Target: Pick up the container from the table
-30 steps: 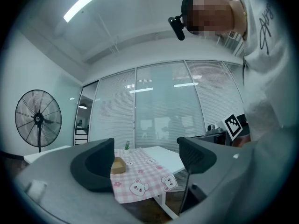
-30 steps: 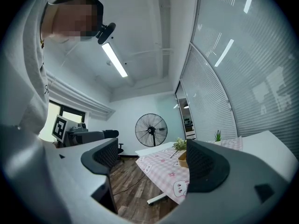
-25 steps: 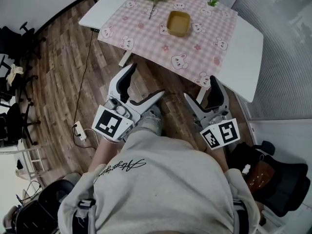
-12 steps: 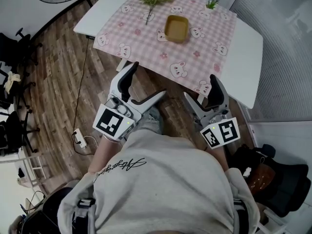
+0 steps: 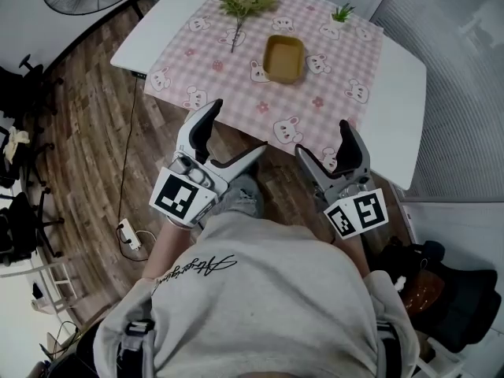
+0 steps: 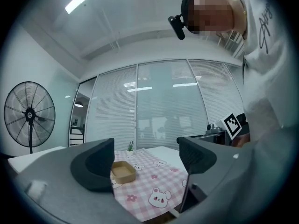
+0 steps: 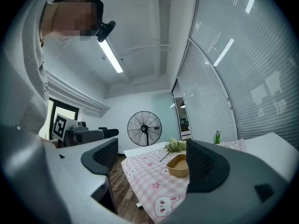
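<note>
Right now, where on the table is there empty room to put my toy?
The white table strip right of the pink cloth is bare, and so is the strip on its left. The cloth's near half, between the container and the edge, is free too. The far end is busier: flowers and a little plant sit there.

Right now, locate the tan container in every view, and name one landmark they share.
Head view: container, upper centre, on the pink checked cloth.
Left gripper view: low, left of centre, beside the left jaw.
Right gripper view: low centre, against the right jaw.
Shared landmark: small green plant beyond it.
</note>
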The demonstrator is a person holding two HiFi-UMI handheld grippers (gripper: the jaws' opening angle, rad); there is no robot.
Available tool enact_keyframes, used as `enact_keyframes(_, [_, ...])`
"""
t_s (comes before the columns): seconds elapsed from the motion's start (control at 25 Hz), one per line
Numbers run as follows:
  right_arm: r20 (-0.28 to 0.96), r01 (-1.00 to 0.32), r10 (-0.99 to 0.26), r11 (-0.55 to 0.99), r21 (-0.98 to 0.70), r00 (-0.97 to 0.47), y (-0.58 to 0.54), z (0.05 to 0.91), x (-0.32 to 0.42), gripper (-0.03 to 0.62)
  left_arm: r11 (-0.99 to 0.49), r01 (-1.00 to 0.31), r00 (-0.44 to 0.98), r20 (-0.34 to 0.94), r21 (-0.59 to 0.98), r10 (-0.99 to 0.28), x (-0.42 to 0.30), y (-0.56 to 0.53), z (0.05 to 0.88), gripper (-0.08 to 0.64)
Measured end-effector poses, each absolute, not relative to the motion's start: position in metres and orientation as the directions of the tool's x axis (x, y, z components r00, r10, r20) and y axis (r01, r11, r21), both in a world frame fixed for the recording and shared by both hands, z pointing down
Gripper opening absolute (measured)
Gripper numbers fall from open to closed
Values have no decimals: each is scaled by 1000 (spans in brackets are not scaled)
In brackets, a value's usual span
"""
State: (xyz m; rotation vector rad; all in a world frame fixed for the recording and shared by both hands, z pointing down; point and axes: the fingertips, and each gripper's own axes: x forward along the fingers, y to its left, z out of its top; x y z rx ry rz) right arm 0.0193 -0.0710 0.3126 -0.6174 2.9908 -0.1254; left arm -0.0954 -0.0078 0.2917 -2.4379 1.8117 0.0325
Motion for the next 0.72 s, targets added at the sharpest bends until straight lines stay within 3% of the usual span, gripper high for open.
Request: enact_keyframes(0.72, [-5, -420, -423, 901, -107, -906, -144, 323, -23, 440, -323, -945, 325, -62, -51, -944, -138, -82, 295, 420])
